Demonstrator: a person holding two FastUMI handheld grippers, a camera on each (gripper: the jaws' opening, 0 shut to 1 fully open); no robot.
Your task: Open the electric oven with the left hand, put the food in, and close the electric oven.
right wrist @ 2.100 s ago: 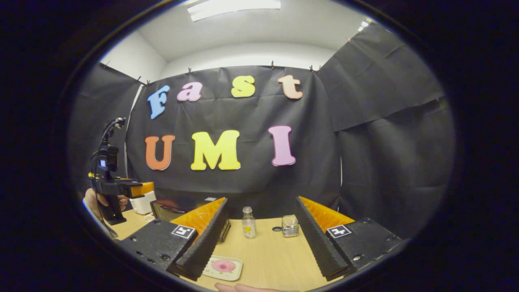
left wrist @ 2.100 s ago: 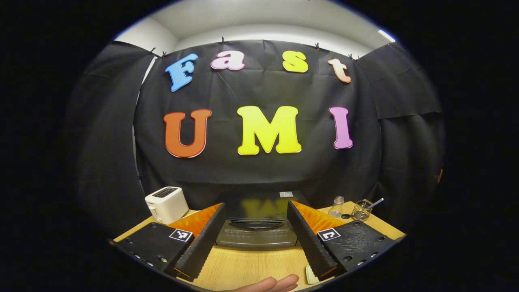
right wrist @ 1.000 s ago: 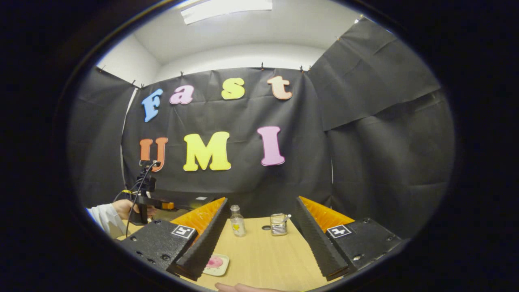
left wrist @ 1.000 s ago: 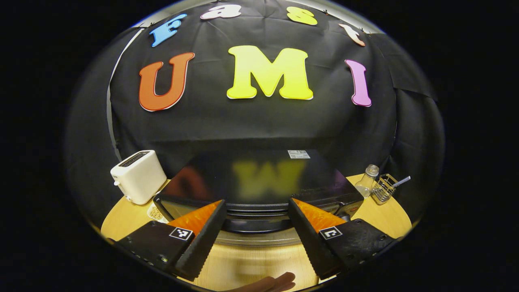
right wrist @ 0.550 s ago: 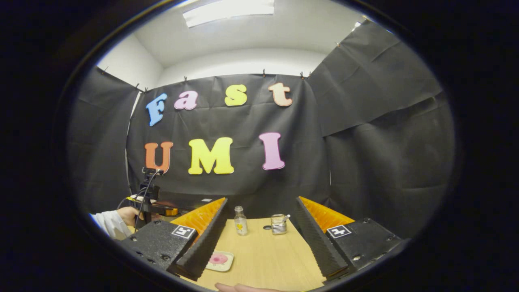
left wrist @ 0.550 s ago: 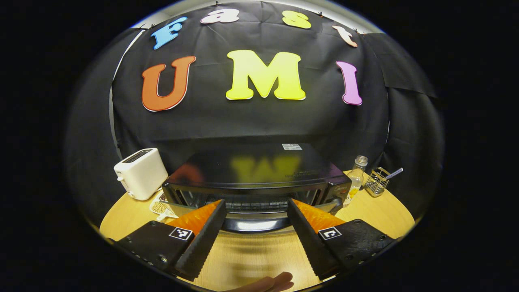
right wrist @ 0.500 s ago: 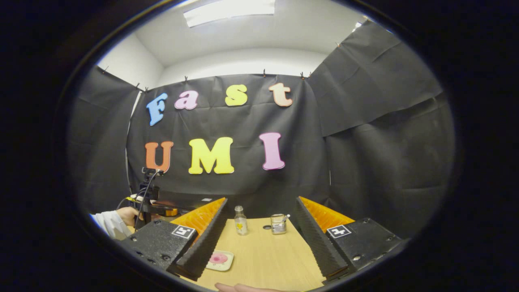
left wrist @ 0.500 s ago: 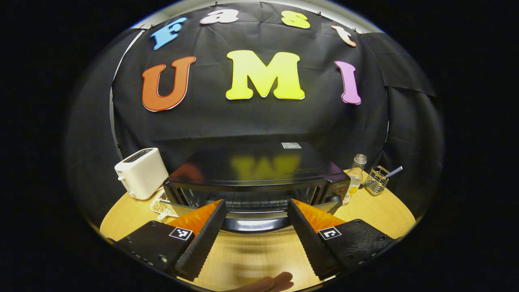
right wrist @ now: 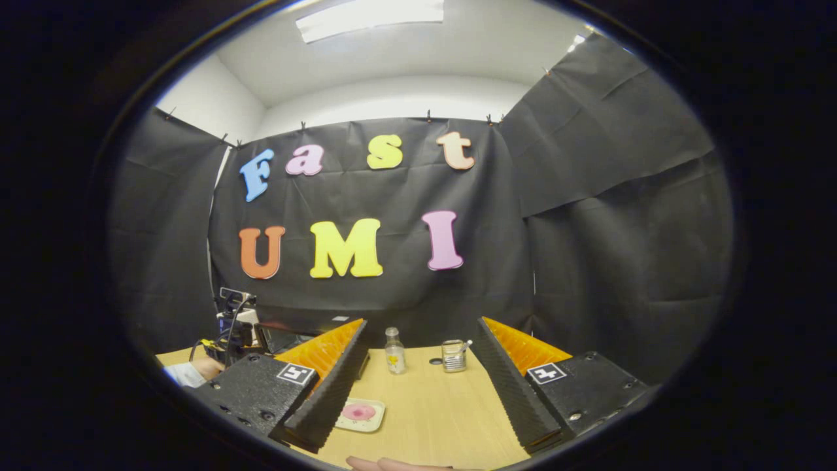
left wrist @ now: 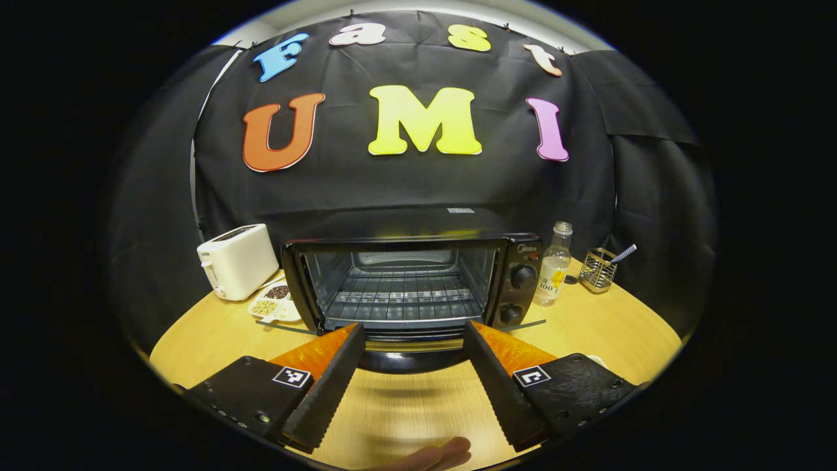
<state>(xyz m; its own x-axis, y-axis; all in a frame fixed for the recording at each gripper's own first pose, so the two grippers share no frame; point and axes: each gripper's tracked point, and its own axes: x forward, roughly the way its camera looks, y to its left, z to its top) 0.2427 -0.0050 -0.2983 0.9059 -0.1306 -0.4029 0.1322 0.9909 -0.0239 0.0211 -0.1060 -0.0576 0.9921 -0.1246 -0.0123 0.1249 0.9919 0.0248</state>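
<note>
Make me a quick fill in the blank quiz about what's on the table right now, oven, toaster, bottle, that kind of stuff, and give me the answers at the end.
1. The oven door is ____.
2. The wire rack inside the oven holds ____ food.
3. The toaster stands on the oven's ____ side in the left gripper view.
4. The bottle stands between the oven and the wire ____.

Missing words: open; no; left; basket
</note>
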